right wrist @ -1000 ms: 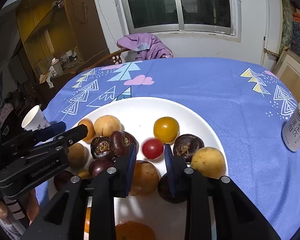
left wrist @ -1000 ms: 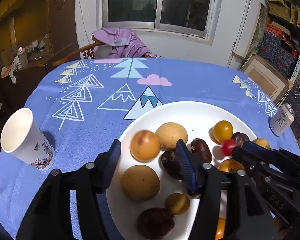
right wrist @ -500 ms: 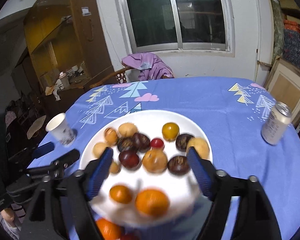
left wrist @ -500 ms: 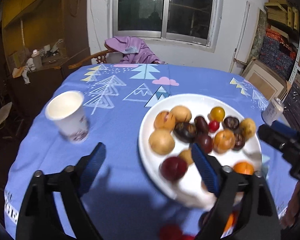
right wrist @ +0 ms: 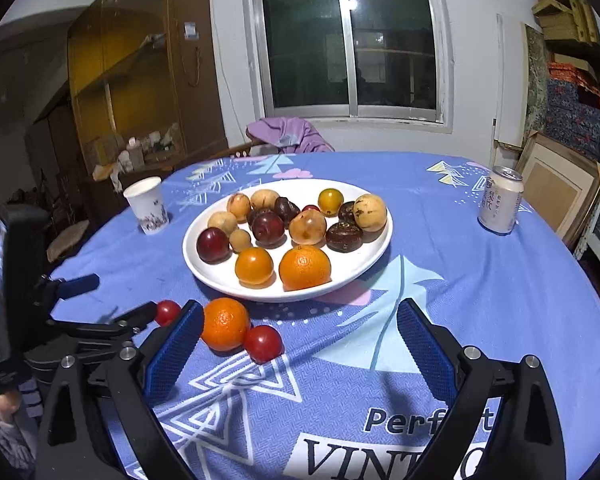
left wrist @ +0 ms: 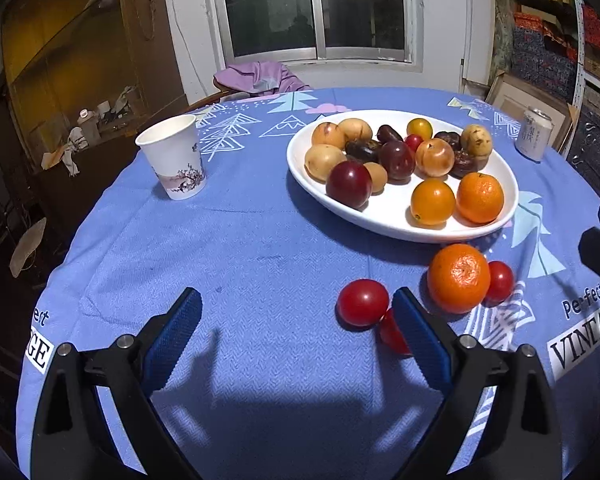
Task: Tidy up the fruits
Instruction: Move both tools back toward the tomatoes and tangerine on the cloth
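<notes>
A white plate [left wrist: 396, 234] [right wrist: 220, 282] on the blue tablecloth holds several fruits: oranges, dark plums and yellow-brown ones. In front of it, loose on the cloth, lie an orange [left wrist: 458, 278] [right wrist: 225, 323] and three red tomatoes [left wrist: 362, 302], one partly hidden behind a finger. My left gripper [left wrist: 296, 304] hovers over bare cloth to the left of them, its jaws opening, nothing between them. My right gripper [right wrist: 300, 312] hangs in front of the plate, jaws opening and empty; the orange and a tomato [right wrist: 263, 343] lie just inside its left finger.
A paper cup [left wrist: 174, 158] [right wrist: 148, 210] stands left of the plate. A drinks can [left wrist: 534, 134] [right wrist: 500, 204] stands at the right. A chair draped with purple cloth [right wrist: 288, 134] is behind the table. The table's round edge drops off at the left.
Both grippers have drawn back from over the plate toward the near side of the table. Both jaws have spread wide. The loose orange and tomatoes have come into view.
</notes>
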A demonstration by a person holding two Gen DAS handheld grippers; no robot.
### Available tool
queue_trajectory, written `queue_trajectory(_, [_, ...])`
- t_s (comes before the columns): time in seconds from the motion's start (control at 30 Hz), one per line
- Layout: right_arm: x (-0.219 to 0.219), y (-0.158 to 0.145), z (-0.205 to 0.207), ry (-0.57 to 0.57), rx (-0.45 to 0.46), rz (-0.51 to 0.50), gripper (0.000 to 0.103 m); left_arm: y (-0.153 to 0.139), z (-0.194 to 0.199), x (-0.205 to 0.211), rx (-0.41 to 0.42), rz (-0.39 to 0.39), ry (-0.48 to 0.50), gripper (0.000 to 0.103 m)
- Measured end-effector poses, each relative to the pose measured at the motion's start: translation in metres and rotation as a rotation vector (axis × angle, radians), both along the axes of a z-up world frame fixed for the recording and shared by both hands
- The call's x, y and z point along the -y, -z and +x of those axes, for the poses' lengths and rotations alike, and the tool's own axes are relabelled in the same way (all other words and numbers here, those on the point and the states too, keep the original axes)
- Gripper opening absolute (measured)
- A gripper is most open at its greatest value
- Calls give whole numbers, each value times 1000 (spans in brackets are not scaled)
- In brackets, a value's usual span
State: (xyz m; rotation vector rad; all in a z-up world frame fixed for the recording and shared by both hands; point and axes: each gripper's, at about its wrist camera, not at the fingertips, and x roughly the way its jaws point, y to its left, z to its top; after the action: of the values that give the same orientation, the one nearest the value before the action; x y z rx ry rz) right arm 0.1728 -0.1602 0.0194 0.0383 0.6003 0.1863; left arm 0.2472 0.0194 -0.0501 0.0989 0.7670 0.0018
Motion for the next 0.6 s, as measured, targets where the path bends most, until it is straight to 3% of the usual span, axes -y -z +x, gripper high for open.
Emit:
queue_trajectory(0.3, [3,2,2,1,-33,39,98,9,11,5,0,15,31,94])
queue_trajectory(0.43, [5,2,4,21,-45,31,98,11,17,-6,-37,-44,29,94])
queue_trajectory(0.6, [2,7,5,51,-49,-14,98,13,17,-11,-60,-66,39,83])
